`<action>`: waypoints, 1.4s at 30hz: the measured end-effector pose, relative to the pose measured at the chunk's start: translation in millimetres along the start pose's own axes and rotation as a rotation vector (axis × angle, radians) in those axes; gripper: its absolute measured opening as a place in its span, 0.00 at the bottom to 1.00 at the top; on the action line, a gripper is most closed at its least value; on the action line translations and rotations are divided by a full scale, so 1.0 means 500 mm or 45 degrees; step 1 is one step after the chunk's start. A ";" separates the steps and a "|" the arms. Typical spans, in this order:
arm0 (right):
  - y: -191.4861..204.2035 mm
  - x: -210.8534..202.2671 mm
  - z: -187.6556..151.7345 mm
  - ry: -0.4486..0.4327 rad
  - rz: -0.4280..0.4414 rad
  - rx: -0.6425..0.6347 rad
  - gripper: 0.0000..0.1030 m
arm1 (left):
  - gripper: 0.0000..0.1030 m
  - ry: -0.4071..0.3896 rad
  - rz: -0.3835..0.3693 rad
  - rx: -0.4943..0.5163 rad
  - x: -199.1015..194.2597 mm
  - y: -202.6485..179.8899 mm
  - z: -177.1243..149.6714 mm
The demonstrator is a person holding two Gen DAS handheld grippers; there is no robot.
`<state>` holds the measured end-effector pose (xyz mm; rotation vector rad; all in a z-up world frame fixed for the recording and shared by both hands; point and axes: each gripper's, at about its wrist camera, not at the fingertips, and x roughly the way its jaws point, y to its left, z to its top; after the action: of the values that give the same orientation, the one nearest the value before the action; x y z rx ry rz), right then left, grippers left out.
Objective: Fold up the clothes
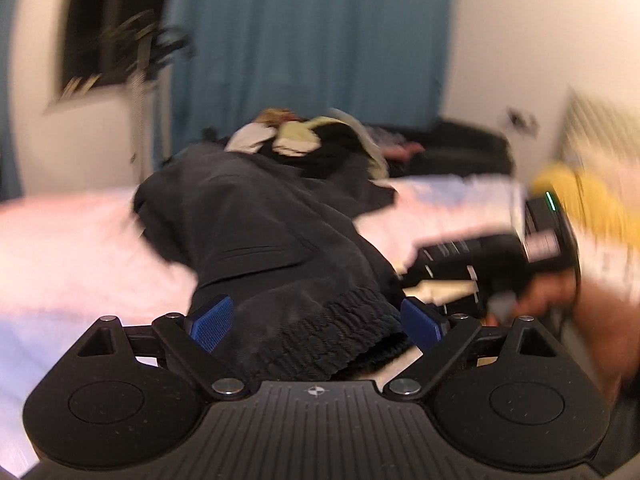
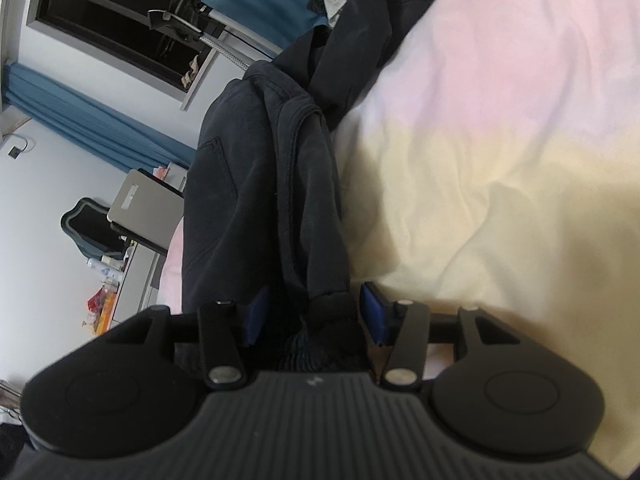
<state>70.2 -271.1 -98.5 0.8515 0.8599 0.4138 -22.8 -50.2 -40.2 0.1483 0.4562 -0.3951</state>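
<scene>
Ribbed elastic waistband (image 1: 340, 336) of the dark pants (image 1: 248, 216) sits bunched between my left gripper's (image 1: 318, 326) blue pads (image 1: 212, 322), which stand wide with cloth filling the gap; left view is motion-blurred. Right gripper (image 2: 316, 314) has the same garment's edge between its pads, narrower, apparently pinching it. Pants run away across the pale bed (image 2: 500, 140) toward a clothes heap (image 1: 304, 136).

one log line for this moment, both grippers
left gripper: around trouser waistband, jaws apart | right gripper: around other end of dark trousers | trousers partly on bed sheet | step: fold in progress
</scene>
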 end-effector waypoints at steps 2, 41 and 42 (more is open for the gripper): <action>-0.007 0.001 0.001 0.001 0.001 0.037 0.51 | 0.90 0.021 0.010 0.125 0.023 -0.027 -0.008; 0.030 0.025 -0.025 -0.033 0.000 -0.134 0.21 | 0.23 -0.075 0.407 -0.498 0.072 0.153 0.046; 0.037 0.016 -0.031 -0.049 0.034 -0.093 0.20 | 0.22 -0.122 0.417 -0.557 0.049 0.181 0.061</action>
<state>63.0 -247.4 -93.6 0.8013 0.7941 0.4483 46.0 17.4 -19.4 -0.2188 0.4060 0.0239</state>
